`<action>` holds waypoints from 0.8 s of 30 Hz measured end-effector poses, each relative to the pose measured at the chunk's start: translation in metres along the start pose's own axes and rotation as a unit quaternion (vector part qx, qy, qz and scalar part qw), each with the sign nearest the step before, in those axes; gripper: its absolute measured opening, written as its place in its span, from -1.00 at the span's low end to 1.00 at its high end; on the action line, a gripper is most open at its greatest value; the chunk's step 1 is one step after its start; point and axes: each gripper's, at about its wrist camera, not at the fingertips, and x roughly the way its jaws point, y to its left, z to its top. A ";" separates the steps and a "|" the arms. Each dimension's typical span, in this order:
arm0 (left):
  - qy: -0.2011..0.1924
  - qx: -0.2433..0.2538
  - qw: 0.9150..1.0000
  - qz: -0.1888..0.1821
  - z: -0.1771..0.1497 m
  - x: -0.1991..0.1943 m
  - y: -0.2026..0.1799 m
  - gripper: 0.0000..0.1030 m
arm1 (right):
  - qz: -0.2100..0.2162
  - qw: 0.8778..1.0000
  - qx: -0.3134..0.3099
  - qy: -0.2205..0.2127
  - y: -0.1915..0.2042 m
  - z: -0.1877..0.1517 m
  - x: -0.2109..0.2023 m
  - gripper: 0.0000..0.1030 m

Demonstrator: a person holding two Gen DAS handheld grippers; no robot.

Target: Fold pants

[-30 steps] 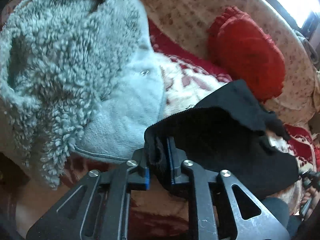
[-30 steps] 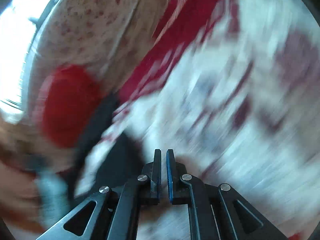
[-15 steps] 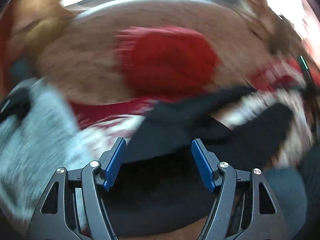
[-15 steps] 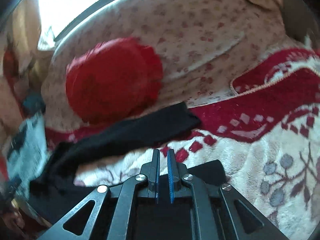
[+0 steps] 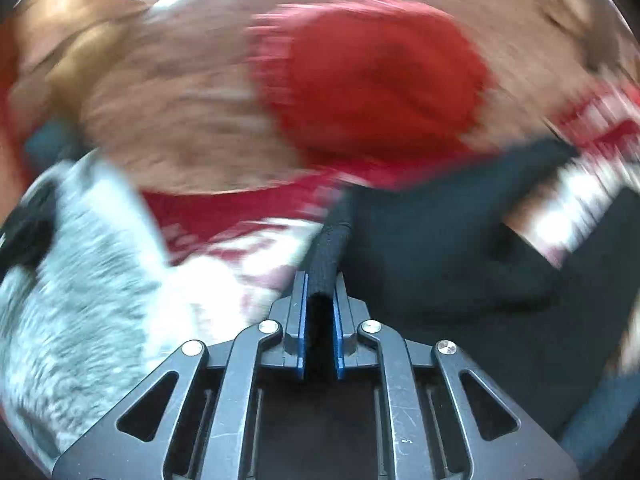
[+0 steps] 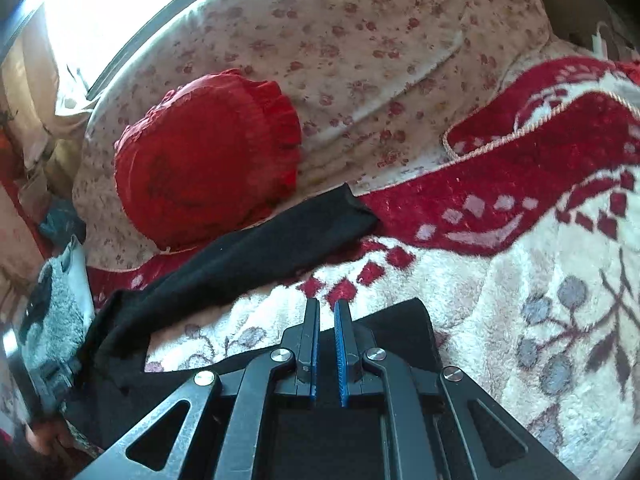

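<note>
A red-and-cream patterned blanket (image 6: 520, 280) covers the bed, with a floral cushion (image 6: 360, 48) at twelve o'clock. The black pants (image 6: 256, 248) lie across the blanket, one leg stretching toward one o'clock. A round red pillow (image 6: 208, 156) sits at eleven o'clock. A grey fleece garment (image 5: 80, 300) lies at nine o'clock. The left gripper (image 5: 319, 280) has its fingers clamped on a rolled pants edge. The right gripper (image 6: 327, 308) has its fingers nearly together, empty.

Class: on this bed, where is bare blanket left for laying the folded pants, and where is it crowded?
Bare blanket lies right of the right gripper, past the black pants. Crowded: the red cushion behind them and the grey fleece jacket beside the left gripper.
</note>
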 end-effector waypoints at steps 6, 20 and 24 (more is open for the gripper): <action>0.031 -0.111 0.989 0.092 0.030 0.044 0.094 -0.76 | 0.014 1.000 0.008 0.009 -0.001 0.001 0.008 -0.88; 0.018 -0.057 0.997 0.053 -0.010 0.051 0.009 -0.11 | 0.137 0.978 0.159 -0.005 -0.035 0.044 0.049 -0.44; 0.029 -0.090 0.995 0.044 -0.020 0.070 0.014 0.10 | 0.157 0.918 0.362 0.042 -0.082 0.029 0.093 -0.34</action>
